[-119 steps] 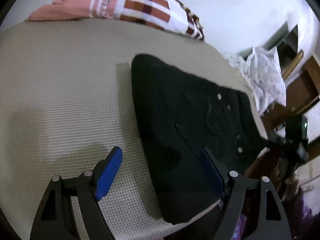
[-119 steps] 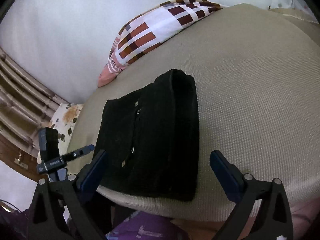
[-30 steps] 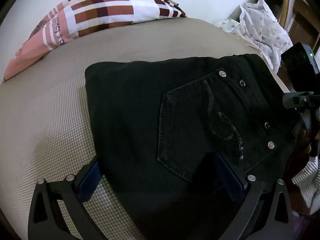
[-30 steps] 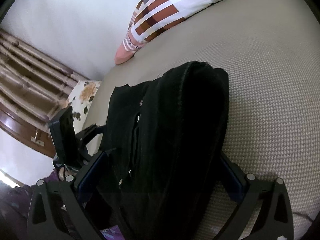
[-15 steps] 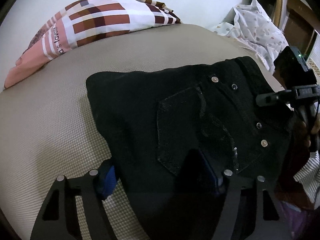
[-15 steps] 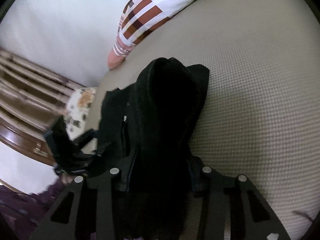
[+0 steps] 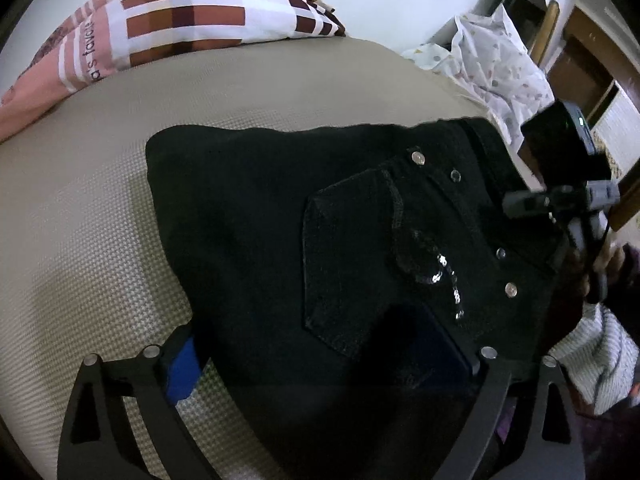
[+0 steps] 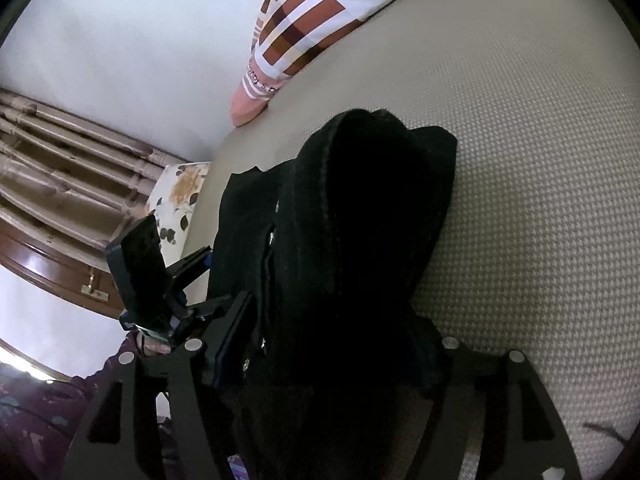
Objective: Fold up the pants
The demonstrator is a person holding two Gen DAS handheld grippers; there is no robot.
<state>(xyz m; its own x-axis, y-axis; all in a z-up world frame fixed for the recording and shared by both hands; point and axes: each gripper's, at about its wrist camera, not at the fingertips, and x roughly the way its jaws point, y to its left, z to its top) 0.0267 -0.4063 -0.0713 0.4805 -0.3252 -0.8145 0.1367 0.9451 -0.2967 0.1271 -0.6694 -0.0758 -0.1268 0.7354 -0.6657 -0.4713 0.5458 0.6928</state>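
The black pants [image 7: 320,232] lie folded into a thick bundle on the beige bed, back pocket and metal studs facing up. My left gripper [image 7: 316,356] is closed on the near edge of the bundle, one blue pad [image 7: 182,368] below the cloth and one on top. My right gripper [image 8: 320,356] is closed on the other edge of the pants [image 8: 360,220], which rise in a thick fold between its fingers. The other gripper shows in each view: the right one [image 7: 560,184] and the left one [image 8: 152,280].
The beige woven bed cover [image 7: 80,208] stretches behind and beside the pants. A red, white and pink checked pillow [image 7: 168,24] lies at the head of the bed. A white spotted cloth [image 7: 496,60] and wooden furniture [image 8: 60,184] stand off the bed's edge.
Both grippers moved in over the bundle's edges and closed on the pants. The bundle has lifted slightly at the gripped edges.
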